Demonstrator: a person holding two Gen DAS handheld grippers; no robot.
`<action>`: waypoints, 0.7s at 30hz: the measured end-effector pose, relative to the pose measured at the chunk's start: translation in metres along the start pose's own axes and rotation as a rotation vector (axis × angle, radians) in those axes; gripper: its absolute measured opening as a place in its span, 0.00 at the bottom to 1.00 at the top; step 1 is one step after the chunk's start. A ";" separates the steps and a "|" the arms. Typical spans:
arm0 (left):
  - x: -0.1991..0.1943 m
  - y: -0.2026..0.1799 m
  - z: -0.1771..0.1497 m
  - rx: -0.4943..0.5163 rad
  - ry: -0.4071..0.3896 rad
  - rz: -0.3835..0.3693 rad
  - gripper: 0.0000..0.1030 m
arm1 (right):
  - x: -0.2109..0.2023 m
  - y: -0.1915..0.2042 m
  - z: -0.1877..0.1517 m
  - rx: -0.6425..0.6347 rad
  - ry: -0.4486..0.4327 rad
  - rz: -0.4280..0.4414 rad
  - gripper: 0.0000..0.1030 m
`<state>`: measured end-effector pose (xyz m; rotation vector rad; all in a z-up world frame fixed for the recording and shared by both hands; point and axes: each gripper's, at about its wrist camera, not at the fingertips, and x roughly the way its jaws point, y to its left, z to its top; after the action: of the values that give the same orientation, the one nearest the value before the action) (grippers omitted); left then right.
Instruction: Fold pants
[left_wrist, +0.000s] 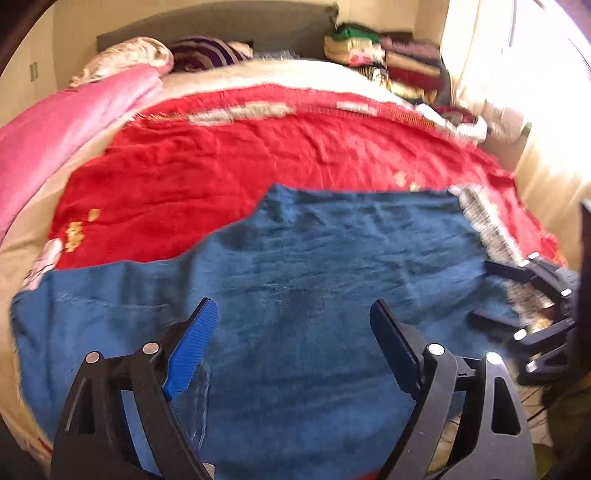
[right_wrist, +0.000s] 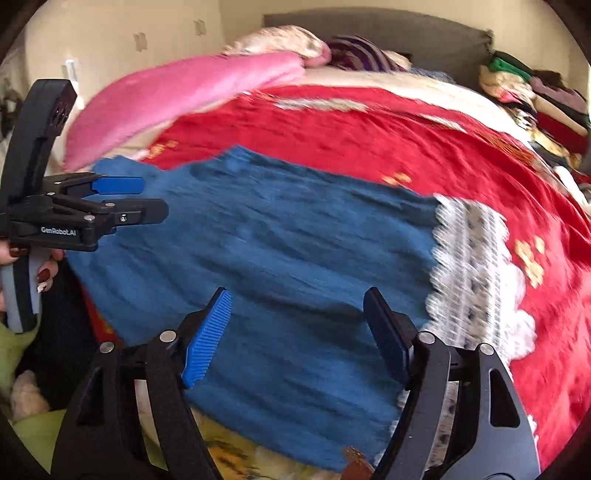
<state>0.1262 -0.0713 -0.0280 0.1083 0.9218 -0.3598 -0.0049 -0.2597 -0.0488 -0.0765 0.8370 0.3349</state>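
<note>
The blue pants (left_wrist: 295, 280) lie folded flat on the red bedspread (left_wrist: 229, 162), lace-trimmed cuffs (right_wrist: 476, 273) to the right. Left gripper (left_wrist: 291, 343) and right gripper (right_wrist: 297, 328) both hover wide and empty above them, so a fold looks just laid; next, probably, pinch one end and carry it across

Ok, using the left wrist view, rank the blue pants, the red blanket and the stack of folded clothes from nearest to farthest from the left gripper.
1. Blue pants: directly under the left gripper.
2. Red blanket: beyond the pants, mid-bed.
3. Stack of folded clothes: far right, by the headboard.
</note>
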 end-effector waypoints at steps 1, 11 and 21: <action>0.012 0.001 0.000 0.011 0.027 0.043 0.82 | 0.003 -0.007 -0.002 0.012 0.022 -0.043 0.66; 0.028 0.024 -0.014 -0.024 0.018 0.052 0.91 | 0.015 -0.025 -0.014 0.079 0.059 -0.014 0.72; -0.012 0.011 -0.017 -0.019 -0.016 0.051 0.96 | -0.018 -0.022 -0.012 0.124 -0.045 0.035 0.84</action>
<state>0.1104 -0.0542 -0.0294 0.1111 0.9051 -0.3040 -0.0173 -0.2878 -0.0452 0.0605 0.8130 0.3157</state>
